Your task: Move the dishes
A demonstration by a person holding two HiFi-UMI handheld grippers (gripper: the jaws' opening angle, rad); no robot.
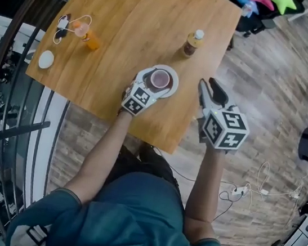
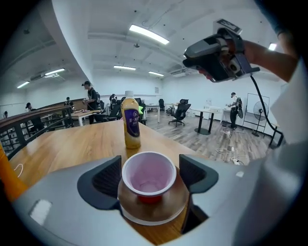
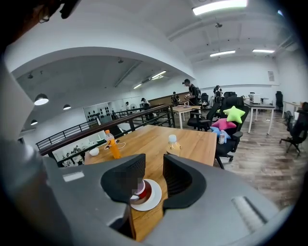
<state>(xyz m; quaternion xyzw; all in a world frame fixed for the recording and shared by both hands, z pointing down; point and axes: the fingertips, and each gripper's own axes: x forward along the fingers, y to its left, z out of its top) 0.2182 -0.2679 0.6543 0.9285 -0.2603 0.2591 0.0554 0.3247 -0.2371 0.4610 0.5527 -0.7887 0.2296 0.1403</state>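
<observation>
The left claw (image 2: 150,167) stands wide open with the stacked dishes between its jaws. A red cup (image 2: 148,178), pale pink inside, sits in a brown bowl (image 2: 159,205), and the bowl rests on a white plate (image 2: 144,222). Neither pad presses on the stack, and a gap shows on each side of the cup. The stack sits on the wooden counter (image 1: 135,14), near the front edge and towards the right corner.

The right claw (image 1: 211,91) hovers near the plate, about at the counter's right edge in the head view. Its jaws are a narrow slot apart and hold nothing.

Further back on the counter, a bottle of yellow-brown drink (image 1: 192,43) stands upright, well apart from the dishes. Near the far left corner stands an orange bottle (image 1: 87,36). Close to it lies what looks like a small white dish (image 1: 46,59), too small to be sure.
</observation>
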